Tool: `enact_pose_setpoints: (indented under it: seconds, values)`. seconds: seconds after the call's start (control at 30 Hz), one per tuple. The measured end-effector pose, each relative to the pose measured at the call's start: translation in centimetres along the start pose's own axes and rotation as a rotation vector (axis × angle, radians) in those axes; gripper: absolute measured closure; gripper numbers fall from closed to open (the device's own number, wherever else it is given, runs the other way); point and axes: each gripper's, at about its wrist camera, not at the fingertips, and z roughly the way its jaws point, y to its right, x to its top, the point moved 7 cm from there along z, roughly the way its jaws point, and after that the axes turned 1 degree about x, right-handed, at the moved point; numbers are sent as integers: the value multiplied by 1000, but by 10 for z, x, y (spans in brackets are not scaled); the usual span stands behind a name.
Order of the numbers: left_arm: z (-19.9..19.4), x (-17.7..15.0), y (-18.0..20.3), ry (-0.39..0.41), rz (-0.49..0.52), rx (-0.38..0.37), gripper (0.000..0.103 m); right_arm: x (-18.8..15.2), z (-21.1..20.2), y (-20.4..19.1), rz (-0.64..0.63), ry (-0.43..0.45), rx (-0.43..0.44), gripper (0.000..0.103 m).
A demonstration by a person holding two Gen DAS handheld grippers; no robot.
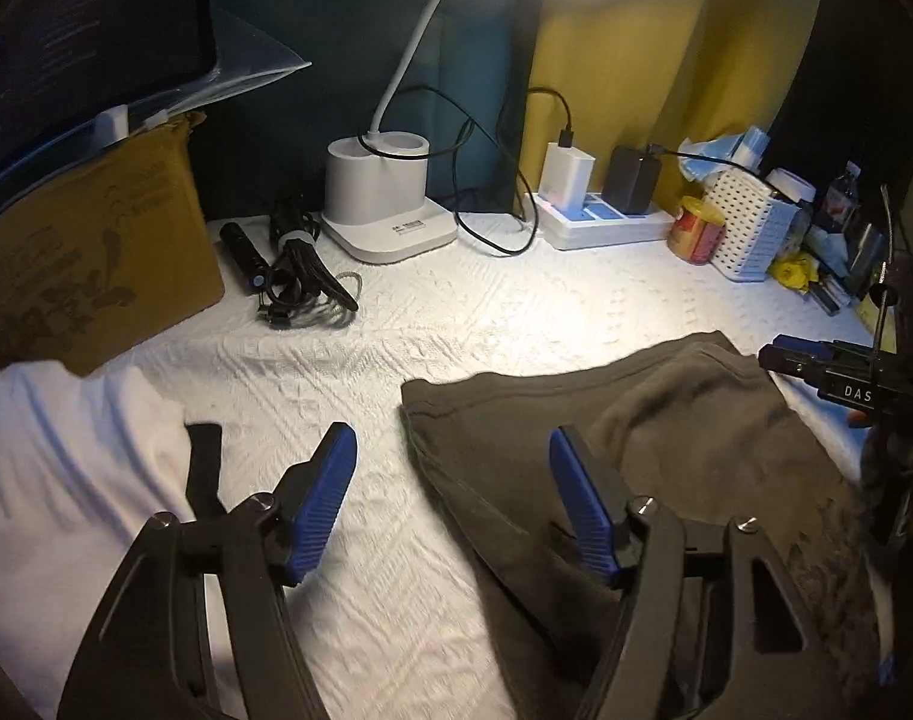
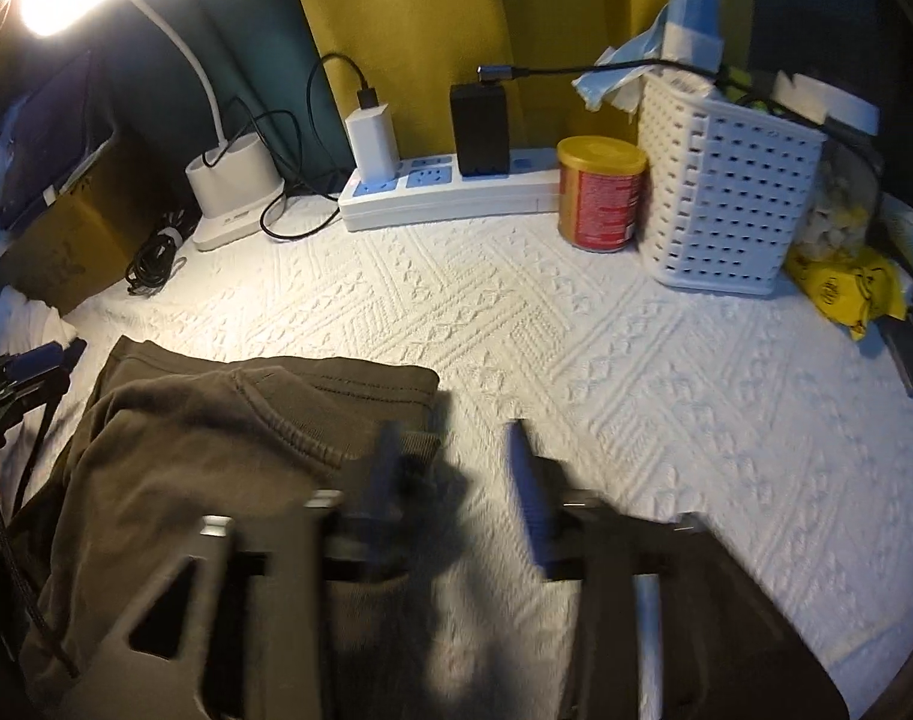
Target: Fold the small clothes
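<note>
lying on lamp-lit white textured cloth (image 2: 636, 372), folded brown garment (image 1: 666, 432), both tongs open, empty.

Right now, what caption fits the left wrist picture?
Open left claw over the brown garment on a white cloth.

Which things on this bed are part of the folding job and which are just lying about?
Part of the job:
- folded dark olive cotton garment
- white cloth garment
- left tool and right tool, both open

Lying about:
- white desk lamp
- white power strip
- red tin with gold lid
- white perforated plastic basket
- brown cardboard box
</note>
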Motion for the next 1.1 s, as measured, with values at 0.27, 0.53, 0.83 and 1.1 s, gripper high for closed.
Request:
enact_pose_setpoints:
  seconds: [0.27, 0.53, 0.83, 1.1]
  values:
    - [-22, -18, 23, 4, 35, -15, 36, -14, -29, -7, 1, 15, -5, 51]
    - [-41, -37, 40, -3, 29, -39, 36, -31, -55, -12, 2, 29, -6, 30]
    - [-63, -63, 58, -11, 26, -93, 36, -55, -83, -8, 22, 46, -15, 30]
    - [-76, -96, 75, -40, 28, -152, 36, -84, -100, -16, 21, 38, -9, 30]
